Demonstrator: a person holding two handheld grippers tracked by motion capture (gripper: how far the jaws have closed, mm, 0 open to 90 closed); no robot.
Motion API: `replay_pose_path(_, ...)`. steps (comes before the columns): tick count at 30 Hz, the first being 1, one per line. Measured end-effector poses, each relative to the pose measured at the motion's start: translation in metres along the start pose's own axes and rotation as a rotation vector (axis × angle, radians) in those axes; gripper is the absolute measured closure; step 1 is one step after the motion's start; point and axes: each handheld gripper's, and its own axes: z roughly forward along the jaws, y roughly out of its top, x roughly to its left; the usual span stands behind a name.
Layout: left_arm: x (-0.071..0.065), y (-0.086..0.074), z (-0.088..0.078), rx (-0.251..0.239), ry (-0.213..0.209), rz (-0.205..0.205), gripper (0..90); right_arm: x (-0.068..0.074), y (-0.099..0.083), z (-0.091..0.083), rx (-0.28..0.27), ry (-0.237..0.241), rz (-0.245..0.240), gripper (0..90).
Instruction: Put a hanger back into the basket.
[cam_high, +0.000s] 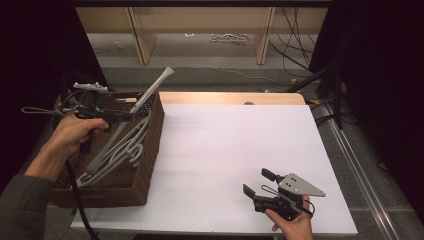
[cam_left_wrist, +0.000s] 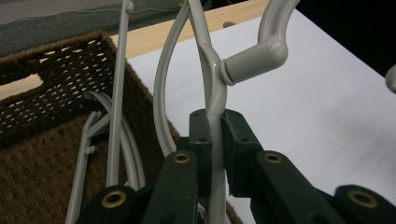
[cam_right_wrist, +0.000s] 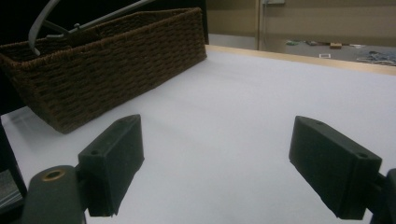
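Observation:
A brown wicker basket (cam_high: 152, 145) stands at the table's left edge, and several grey plastic hangers (cam_high: 125, 147) lie inside it. Over the basket, my left gripper (cam_high: 127, 116) is shut on one grey hanger (cam_high: 150, 92), whose end sticks up past the basket's far rim. In the left gripper view the jaws (cam_left_wrist: 215, 135) pinch that hanger (cam_left_wrist: 212, 88) just below its hook, with the basket (cam_left_wrist: 42, 154) underneath. My right gripper (cam_high: 258, 182) rests low near the table's front right, open with nothing between its fingers. Its own view (cam_right_wrist: 217, 163) looks across the white table at the basket (cam_right_wrist: 116, 60).
A white board (cam_high: 225, 145) covers the table, with a strip of wooden edge (cam_high: 230, 97) at the back. Beyond it are wooden shelf legs (cam_high: 142, 40) and cables (cam_high: 295, 55) on the floor. Darkness lies to both sides.

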Motion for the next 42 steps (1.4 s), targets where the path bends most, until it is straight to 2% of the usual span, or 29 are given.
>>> replay_pose_path(3, 0.006, -0.006, -0.003, -0.001, 0.0, 0.006, 82.7, 0.0, 0.0, 0.0, 0.009, 0.002, 0.004, 18.8)
replay_pose_path(4, 0.008, -0.012, -0.005, -0.009, 0.006, -0.009, 82.7, 0.0, 0.0, 0.0, 0.004, 0.0, 0.001, 18.8)
replay_pose_path(8, 0.016, -0.022, -0.01, -0.001, 0.021, 0.023, 82.7, 0.0, 0.0, -0.001, 0.01, 0.002, 0.005, 18.8)
replay_pose_path(15, 0.025, -0.036, -0.017, 0.008, 0.035, 0.019, 82.7, 0.0, 0.0, -0.001, 0.016, -0.008, -0.001, 18.8)
replay_pose_path(16, 0.028, -0.04, -0.018, 0.0, 0.021, 0.011, 82.7, 0.0, 0.0, -0.001, 0.015, -0.007, 0.0, 18.8)
replay_pose_path(23, 0.034, -0.053, -0.022, 0.004, 0.018, 0.01, 82.7, 0.0, 0.0, -0.001, 0.014, -0.001, 0.003, 18.8)
replay_pose_path(25, 0.039, -0.06, -0.025, 0.021, 0.029, 0.018, 82.7, 0.001, 0.0, -0.001, 0.014, -0.007, -0.001, 18.8)
replay_pose_path(26, 0.039, -0.062, -0.025, 0.014, 0.027, 0.005, 82.6, 0.001, 0.001, -0.001, 0.014, -0.008, -0.003, 18.8)
replay_pose_path(28, 0.043, -0.065, -0.027, 0.025, 0.036, 0.016, 82.6, 0.0, 0.0, 0.0, 0.012, -0.002, -0.003, 18.8)
replay_pose_path(32, 0.044, -0.072, -0.027, 0.031, 0.038, 0.014, 82.6, 0.0, 0.0, -0.001, 0.015, -0.008, -0.001, 18.8)
replay_pose_path(34, 0.047, -0.077, -0.027, 0.062, 0.042, 0.022, 82.6, 0.0, 0.0, 0.0, 0.013, -0.004, -0.003, 18.8)
replay_pose_path(35, 0.047, -0.077, -0.027, 0.062, 0.042, 0.022, 82.6, 0.0, 0.0, 0.0, 0.013, -0.004, -0.003, 18.8)
replay_pose_path(38, 0.049, -0.084, -0.022, 0.094, 0.055, 0.022, 82.6, -0.001, 0.0, 0.0, 0.012, -0.005, -0.004, 18.8)
replay_pose_path(42, 0.049, -0.087, -0.016, 0.107, 0.051, 0.026, 82.5, -0.001, 0.0, 0.0, 0.013, -0.005, -0.002, 18.8)
